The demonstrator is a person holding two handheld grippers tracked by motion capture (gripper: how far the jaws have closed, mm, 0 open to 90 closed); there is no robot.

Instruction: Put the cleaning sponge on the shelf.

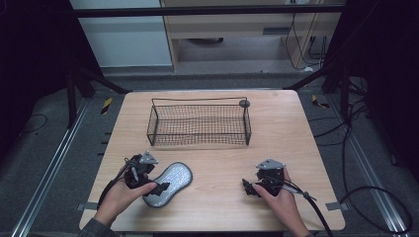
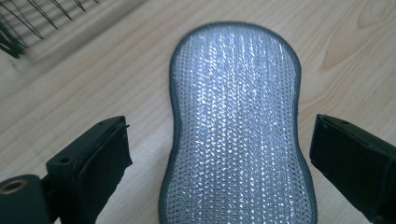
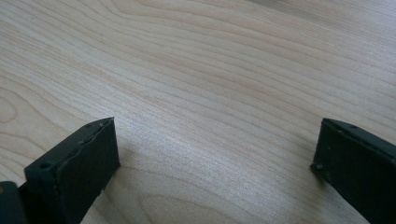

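Pale wood-grain table (image 1: 217, 163) on grey carpet floor, dark frame around. Black wire-mesh basket (image 1: 198, 122) at far middle. Silver peanut-shaped scrub pad (image 1: 169, 183) near basket's left front, between spread-apart left gripper (image 1: 159, 187) jaws, untouched. Right gripper (image 1: 248, 187) jaws apart, empty, right of pad.

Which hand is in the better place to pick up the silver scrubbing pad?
The left. The left gripper is already at the scrubbing pad, its open fingers on either side of it. The right gripper sits apart over bare table.
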